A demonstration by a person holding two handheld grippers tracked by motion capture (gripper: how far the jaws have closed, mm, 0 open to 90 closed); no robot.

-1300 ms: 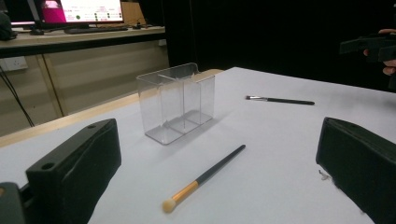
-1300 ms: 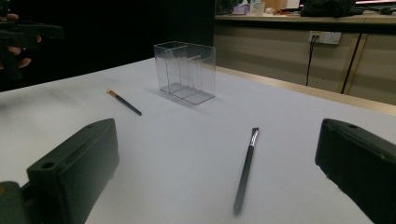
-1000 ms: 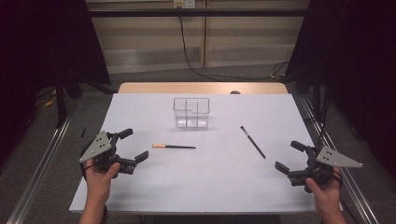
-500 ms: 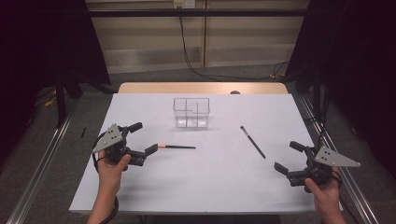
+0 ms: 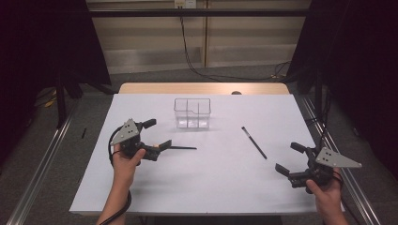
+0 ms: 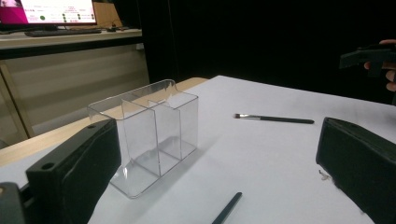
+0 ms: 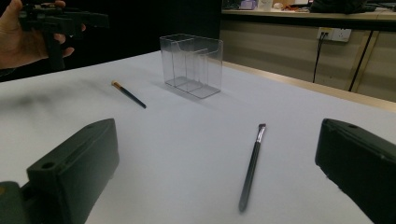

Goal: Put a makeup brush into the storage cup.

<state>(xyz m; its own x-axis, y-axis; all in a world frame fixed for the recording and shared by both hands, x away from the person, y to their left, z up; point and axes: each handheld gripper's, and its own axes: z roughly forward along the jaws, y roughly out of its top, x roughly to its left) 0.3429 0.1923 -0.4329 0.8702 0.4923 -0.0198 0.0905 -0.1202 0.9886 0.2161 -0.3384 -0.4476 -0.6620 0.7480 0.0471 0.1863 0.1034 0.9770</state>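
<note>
— What lies before you, biggest first?

— The white table (image 5: 211, 187) spreads under everything. On its far half stands the clear organizer (image 5: 192, 113), upright, split into compartments. My left gripper (image 5: 157, 135) hangs low over the table's left part, and my right gripper (image 5: 294, 158) sits near the right edge, well apart from it.

— And your jaws?

— Both pairs stand wide apart with nothing between them. In the left gripper view the organizer (image 6: 149, 133) rises just past my left-hand jaw.

— Where are the small things?

— The brush with the orange end (image 7: 128, 94) lies flat in front of the organizer; in the high view my left jaws reach over its near end, and I cannot tell whether they touch it. Its dark handle tip (image 6: 227, 209) shows between my jaws. The black brush (image 5: 254, 142) lies slantwise right of the organizer, between it and my right gripper, bristles pointing toward the far side.
</note>
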